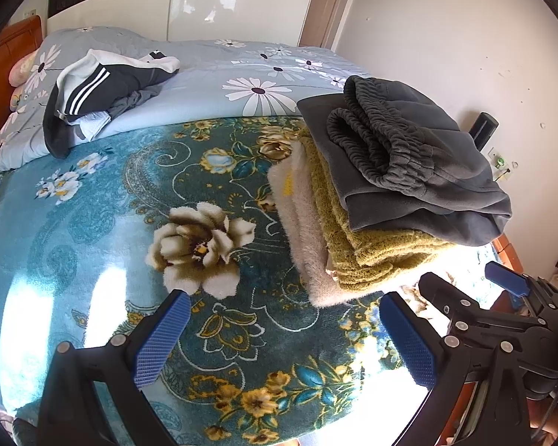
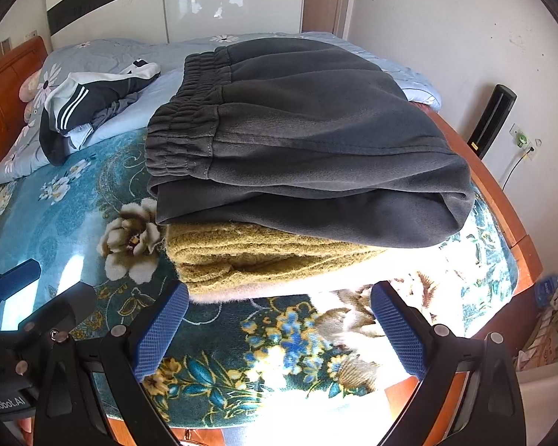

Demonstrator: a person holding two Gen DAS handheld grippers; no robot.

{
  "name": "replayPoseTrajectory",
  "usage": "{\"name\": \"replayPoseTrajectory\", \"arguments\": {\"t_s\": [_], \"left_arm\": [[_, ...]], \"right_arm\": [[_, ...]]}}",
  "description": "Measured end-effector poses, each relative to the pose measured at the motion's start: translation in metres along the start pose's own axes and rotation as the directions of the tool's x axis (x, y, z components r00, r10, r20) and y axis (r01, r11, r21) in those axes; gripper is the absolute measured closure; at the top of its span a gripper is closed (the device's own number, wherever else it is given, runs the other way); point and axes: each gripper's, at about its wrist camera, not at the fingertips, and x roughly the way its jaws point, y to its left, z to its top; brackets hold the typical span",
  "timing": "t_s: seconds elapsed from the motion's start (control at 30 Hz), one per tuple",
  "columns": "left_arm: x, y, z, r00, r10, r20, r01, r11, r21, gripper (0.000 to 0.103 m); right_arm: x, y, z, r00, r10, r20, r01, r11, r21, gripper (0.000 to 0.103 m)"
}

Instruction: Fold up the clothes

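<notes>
left hand-held gripper [image 1: 284, 334]: jaws spread wide, nothing between the blue pads, hanging over the teal floral blanket [image 1: 93, 223].
right hand-held gripper [image 2: 279, 325]: jaws spread, holding nothing, just in front of the stack's near edge.
stack: grey sweatpants [image 2: 297, 130] folded on top, elastic waistband to the left; olive knit [image 2: 264, 256] under them; cream fuzzy garment [image 1: 305, 230] at the bottom. Sits on the blanket near the bed's right edge.
unfolded pile: black-and-white striped jacket [image 1: 93, 89] crumpled on the pale blue daisy quilt [image 1: 223, 74], well apart from the stack, near the wooden headboard [image 2: 3, 85].
</notes>
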Motion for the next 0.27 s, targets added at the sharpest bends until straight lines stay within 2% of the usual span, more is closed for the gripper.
{"name": "replayPoseTrajectory", "arguments": {"t_s": [0.27], "left_arm": [[-0.0095,-0.0039,-0.004,0.999,-0.015,0.032,0.015,1.0,0.019,0.0]], "right_arm": [[-0.0027,-0.0001,-0.0034,1.0,-0.003,0.005,0.003,1.0,-0.001,0.004]]}}
